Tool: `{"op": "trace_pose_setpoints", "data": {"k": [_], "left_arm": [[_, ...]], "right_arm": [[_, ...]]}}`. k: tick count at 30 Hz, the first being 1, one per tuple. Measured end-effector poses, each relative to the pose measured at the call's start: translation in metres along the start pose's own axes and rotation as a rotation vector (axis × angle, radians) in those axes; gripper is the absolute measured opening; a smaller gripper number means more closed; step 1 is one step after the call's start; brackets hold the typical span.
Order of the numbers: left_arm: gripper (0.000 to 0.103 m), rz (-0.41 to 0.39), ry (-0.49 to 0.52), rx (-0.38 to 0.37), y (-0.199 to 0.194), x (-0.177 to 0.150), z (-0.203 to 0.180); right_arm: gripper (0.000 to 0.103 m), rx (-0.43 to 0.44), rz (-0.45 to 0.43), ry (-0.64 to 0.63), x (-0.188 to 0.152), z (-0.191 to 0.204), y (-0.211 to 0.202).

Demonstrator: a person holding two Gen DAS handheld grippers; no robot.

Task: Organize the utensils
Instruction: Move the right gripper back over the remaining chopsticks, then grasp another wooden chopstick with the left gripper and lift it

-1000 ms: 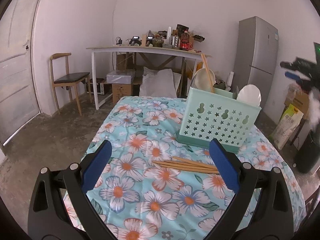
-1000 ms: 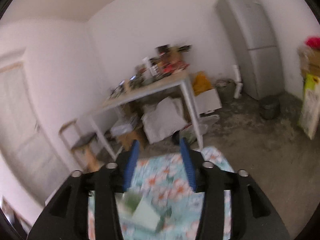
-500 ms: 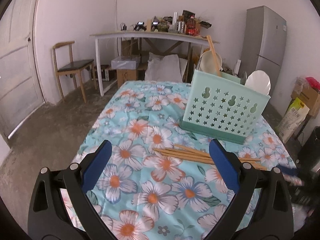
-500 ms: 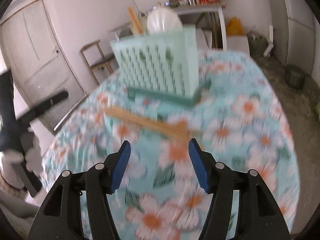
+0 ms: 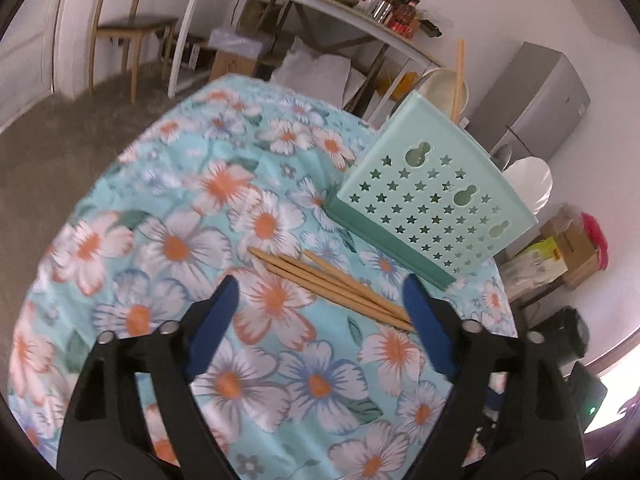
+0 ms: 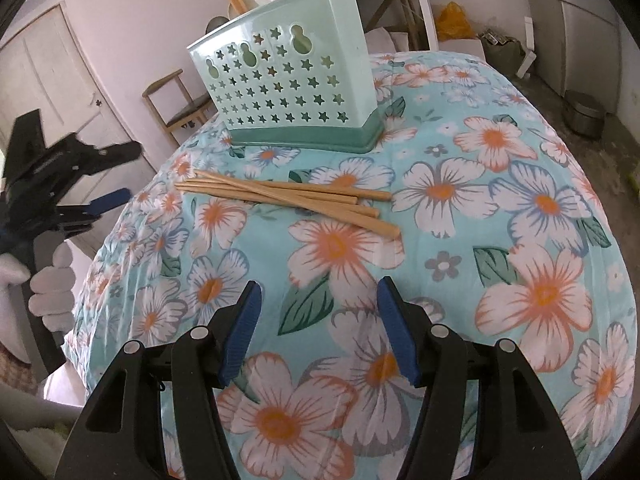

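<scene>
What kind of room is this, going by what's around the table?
Probably a plain home kitchen or dining room: a fridge by the wall, a floral-clothed table with chopsticks and a utensil holder, and a wooden chair.

Chopsticks (image 6: pixel 288 196) on tablecloth (image 6: pixel 500 240) before caddy (image 6: pixel 288 80).

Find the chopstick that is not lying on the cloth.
The chopstick standing upright in the green basket; the other chopsticks lie flat in a bundle before it.
</scene>
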State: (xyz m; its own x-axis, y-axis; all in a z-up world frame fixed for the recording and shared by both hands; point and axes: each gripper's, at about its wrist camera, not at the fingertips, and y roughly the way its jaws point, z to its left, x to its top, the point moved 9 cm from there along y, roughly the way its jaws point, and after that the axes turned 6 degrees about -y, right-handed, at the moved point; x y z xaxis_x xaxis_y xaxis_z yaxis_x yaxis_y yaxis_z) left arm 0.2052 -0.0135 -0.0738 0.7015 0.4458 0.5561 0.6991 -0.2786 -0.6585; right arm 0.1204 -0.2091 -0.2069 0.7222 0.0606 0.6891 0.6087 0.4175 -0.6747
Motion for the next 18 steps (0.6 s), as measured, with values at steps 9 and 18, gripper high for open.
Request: {"op": "trace_pose_setpoints", "data": {"k": [9,18], "left_arm": [[0.048,0.022,0.038,-0.060,0.034,0.009,-0.034],[0.038,0.076,-0.022,0.058,0.067,0.008,-0.007]], "right_arm": [[0.059,0.032,-0.012,0.021,0.001,-0.002,-0.002],[0.059,0.055,-0.019,0.034,0.001,-0.004,-0.001]]}}
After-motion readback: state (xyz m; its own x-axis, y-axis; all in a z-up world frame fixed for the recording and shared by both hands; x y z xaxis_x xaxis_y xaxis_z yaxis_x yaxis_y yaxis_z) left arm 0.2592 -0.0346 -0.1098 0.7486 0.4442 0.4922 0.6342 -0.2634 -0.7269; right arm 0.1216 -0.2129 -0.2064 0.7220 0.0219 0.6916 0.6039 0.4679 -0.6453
